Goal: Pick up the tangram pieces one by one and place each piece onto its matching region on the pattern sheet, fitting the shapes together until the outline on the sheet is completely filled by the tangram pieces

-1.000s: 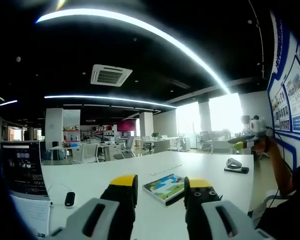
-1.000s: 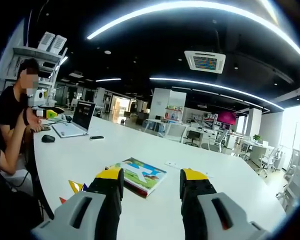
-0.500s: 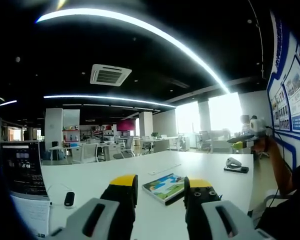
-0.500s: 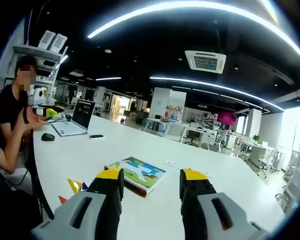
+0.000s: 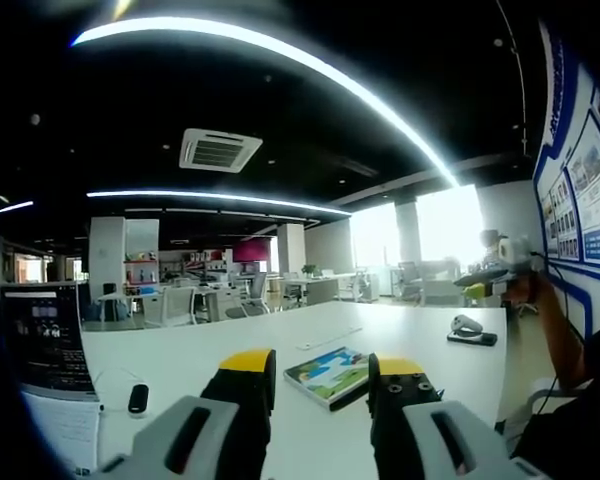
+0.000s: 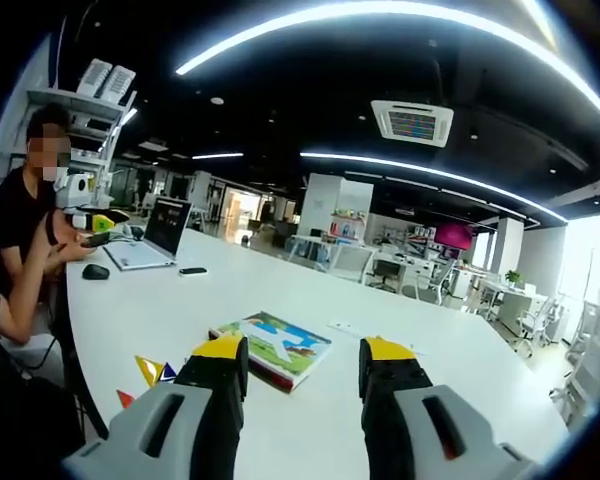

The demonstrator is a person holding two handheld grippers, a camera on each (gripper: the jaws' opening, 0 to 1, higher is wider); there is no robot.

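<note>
A colourful pattern book (image 5: 329,375) lies flat on the white table (image 5: 420,335), just beyond my left gripper (image 5: 323,367), whose yellow-tipped jaws stand open with nothing between them. In the right gripper view the same book (image 6: 275,348) lies ahead and slightly left of my right gripper (image 6: 305,354), also open and empty. A few loose tangram pieces (image 6: 151,371), yellow, blue and red, lie near the table's edge to the left of the right gripper's left jaw.
A person (image 6: 25,230) sits at the far left by an open laptop (image 6: 152,245), a mouse (image 6: 96,272) and a phone (image 6: 192,273). In the left gripper view, a person's arm (image 5: 550,320) holds another gripper at the right; a monitor (image 5: 42,340), a dark mouse (image 5: 139,398) and a small device (image 5: 470,330) sit on the table.
The seated person's hands have shifted a little. Both grippers and the book stay where they were.
</note>
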